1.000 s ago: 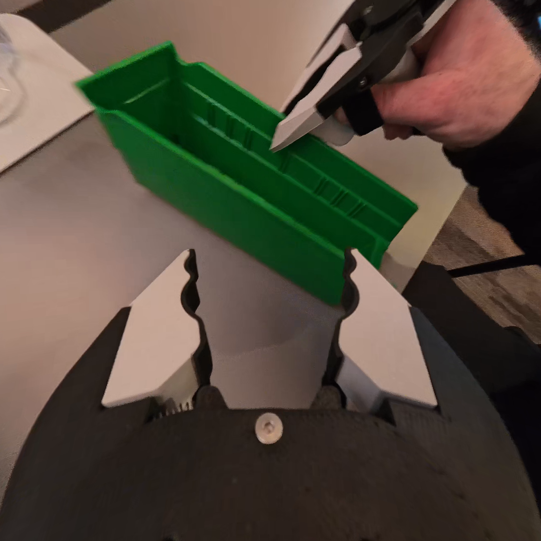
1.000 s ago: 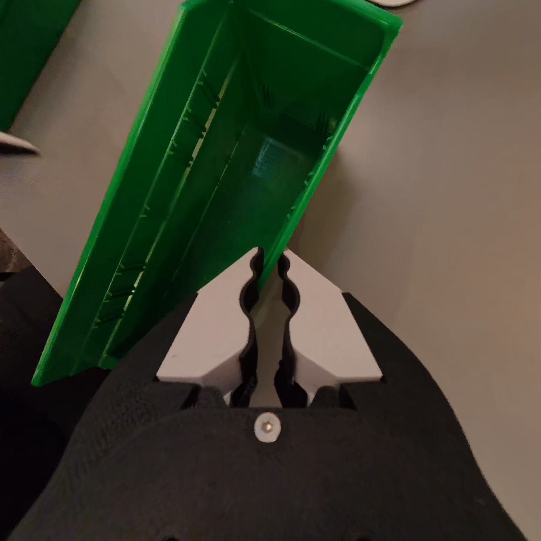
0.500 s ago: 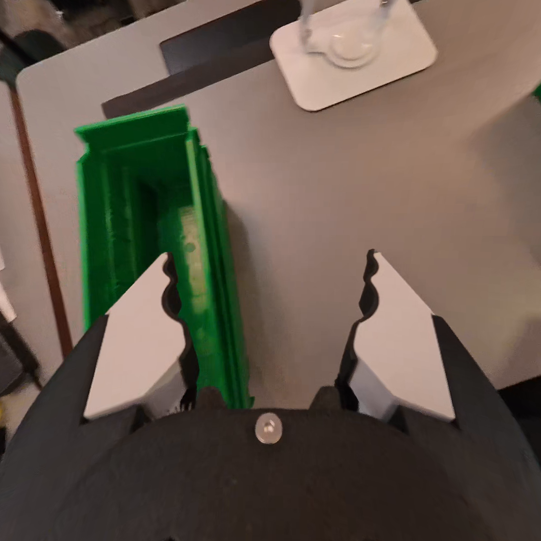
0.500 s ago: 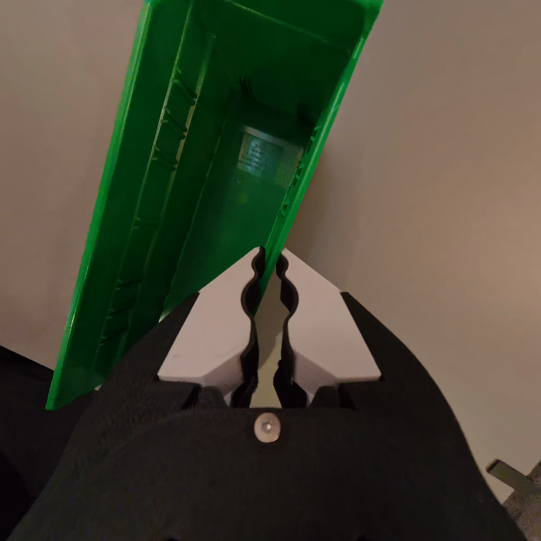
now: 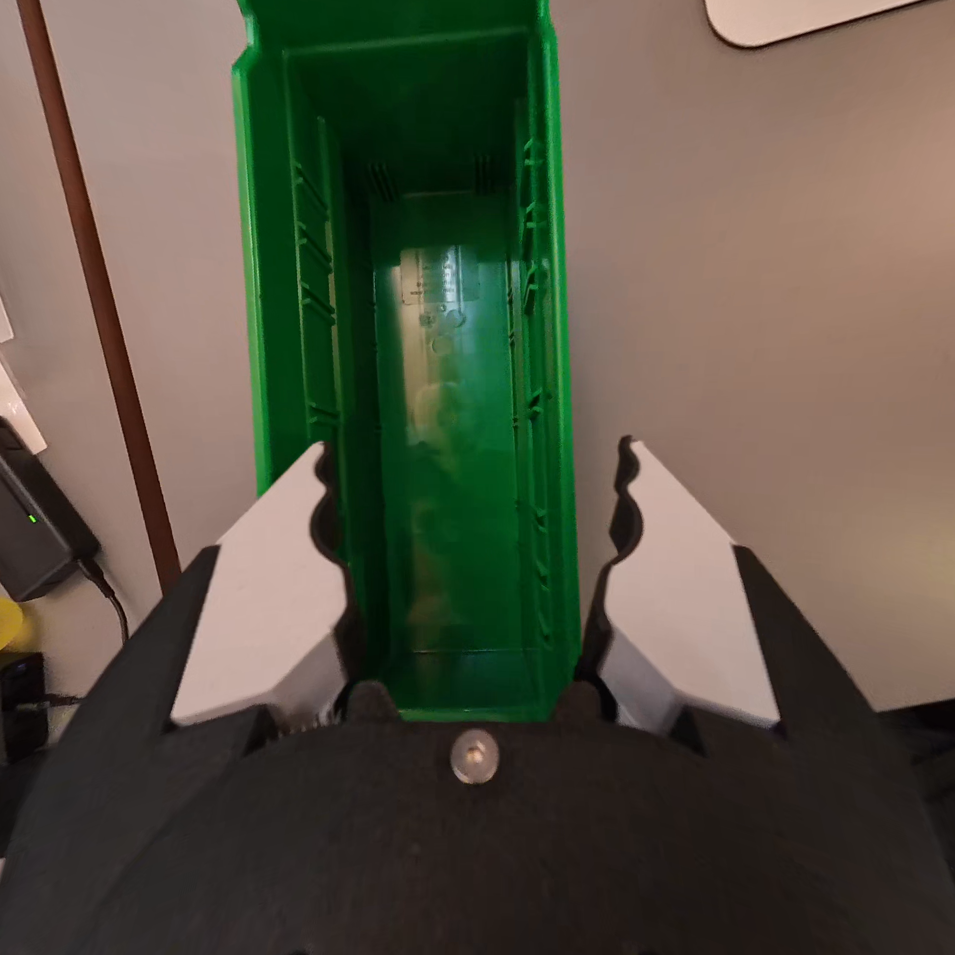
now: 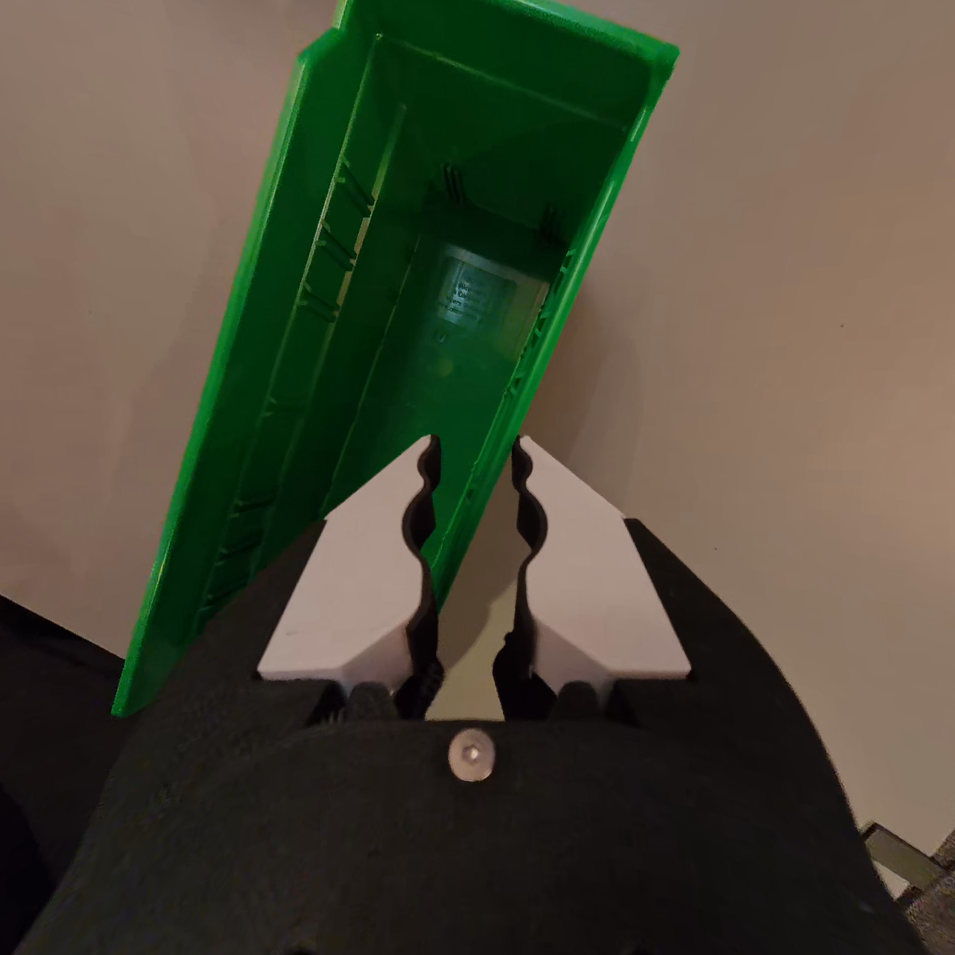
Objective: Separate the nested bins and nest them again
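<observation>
Green bins number two, one per view: the left-view bin (image 5: 444, 465) and the right-view bin (image 6: 393, 330). Each rests on a plain grey-beige surface (image 5: 749, 336) with its open top facing the camera. A white rounded-corner mat (image 5: 806, 20) lies on the surface at the far right in the left wrist view. Beyond the surface's left edge stand a dark brown strip (image 5: 88, 289), a black device with a small green light (image 5: 36, 548), its cable, and a yellow object (image 5: 10, 628). Each bin is long, narrow and rectangular, with moulded ribs along the inner side walls and a pale label on the floor near the far end. The left gripper (image 5: 473, 449) has its fingers spread wide, one over the bin's left wall and one just outside its right wall; they hold nothing. The right gripper (image 6: 474, 444) has its fingers partly apart, straddling the right-view bin's right wall near its near end, with a visible gap on the outer side; whether the inner finger touches the wall cannot be told.
</observation>
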Tool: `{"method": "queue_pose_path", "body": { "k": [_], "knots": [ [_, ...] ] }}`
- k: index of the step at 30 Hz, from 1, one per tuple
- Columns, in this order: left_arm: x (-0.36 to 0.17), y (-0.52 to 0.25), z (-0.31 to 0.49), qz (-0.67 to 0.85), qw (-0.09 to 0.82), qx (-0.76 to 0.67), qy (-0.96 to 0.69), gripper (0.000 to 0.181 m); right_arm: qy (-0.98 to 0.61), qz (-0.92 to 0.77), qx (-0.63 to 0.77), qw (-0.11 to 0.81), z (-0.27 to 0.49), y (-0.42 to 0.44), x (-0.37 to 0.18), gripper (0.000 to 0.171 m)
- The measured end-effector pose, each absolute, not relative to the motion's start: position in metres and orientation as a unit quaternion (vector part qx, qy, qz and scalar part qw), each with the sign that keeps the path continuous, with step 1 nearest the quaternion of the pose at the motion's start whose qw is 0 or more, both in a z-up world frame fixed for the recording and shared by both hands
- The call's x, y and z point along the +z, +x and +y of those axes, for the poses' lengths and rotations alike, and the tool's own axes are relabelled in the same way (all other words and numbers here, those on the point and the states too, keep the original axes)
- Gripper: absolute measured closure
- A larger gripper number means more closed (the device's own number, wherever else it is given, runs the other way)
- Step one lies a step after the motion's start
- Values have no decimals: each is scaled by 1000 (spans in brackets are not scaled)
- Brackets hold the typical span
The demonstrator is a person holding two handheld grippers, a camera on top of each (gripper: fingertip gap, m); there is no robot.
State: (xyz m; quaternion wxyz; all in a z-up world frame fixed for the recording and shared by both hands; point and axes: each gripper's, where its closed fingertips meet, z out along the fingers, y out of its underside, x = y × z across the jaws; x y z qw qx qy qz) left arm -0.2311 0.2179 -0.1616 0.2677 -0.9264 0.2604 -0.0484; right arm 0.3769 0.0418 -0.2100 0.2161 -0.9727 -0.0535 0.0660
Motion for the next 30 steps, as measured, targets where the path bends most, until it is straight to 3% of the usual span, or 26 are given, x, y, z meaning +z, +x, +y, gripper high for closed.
{"method": "queue_pose_path", "body": {
  "k": [1, 3, 5, 9, 19, 22, 25, 30],
  "knots": [
    [-165, -232, 217, 261, 261, -52, -928, 83, -973, -54, 67, 216, 42, 377, -210, 145],
    [-171, -233, 217, 261, 249, -60, -931, 92, -972, -53, 69, 216, 42, 376, -210, 144],
    [-173, -236, 219, 255, 248, -56, -933, 86, -971, -53, 75, 219, 43, 375, -210, 144],
    [-162, -238, 224, 254, 273, -55, -926, 93, -971, -50, 79, 221, 43, 375, -210, 145],
    [-129, -253, 235, 288, 334, 2, -898, 55, -970, -48, 87, 223, 43, 375, -210, 146],
    [-151, -264, 234, 286, 282, -1, -916, 45, -970, -47, 90, 222, 43, 374, -211, 146],
    [-157, -253, 231, 259, 267, -76, -925, 67, -970, -48, 93, 220, 43, 373, -212, 146],
    [-154, -253, 232, 257, 278, -71, -923, 79, -970, -48, 95, 218, 43, 373, -214, 146]
  ]
}}
